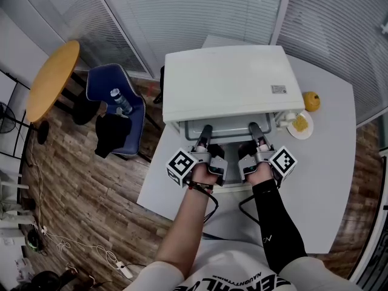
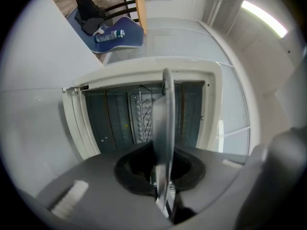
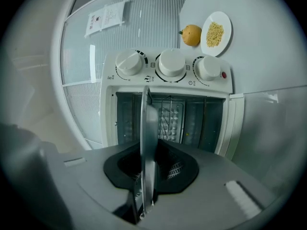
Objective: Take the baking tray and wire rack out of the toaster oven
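Left gripper [image 1: 206,130] and right gripper [image 1: 255,128] each pinched on the front lip of a flat grey metal baking tray [image 3: 147,143] still seated in the open white box-shaped toaster oven [image 1: 230,80], thin wire rack [image 3: 169,110] behind it inside, neither piece out yet.

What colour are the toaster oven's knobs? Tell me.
White. The knobs match the toaster oven casing; clearest in the right gripper view.
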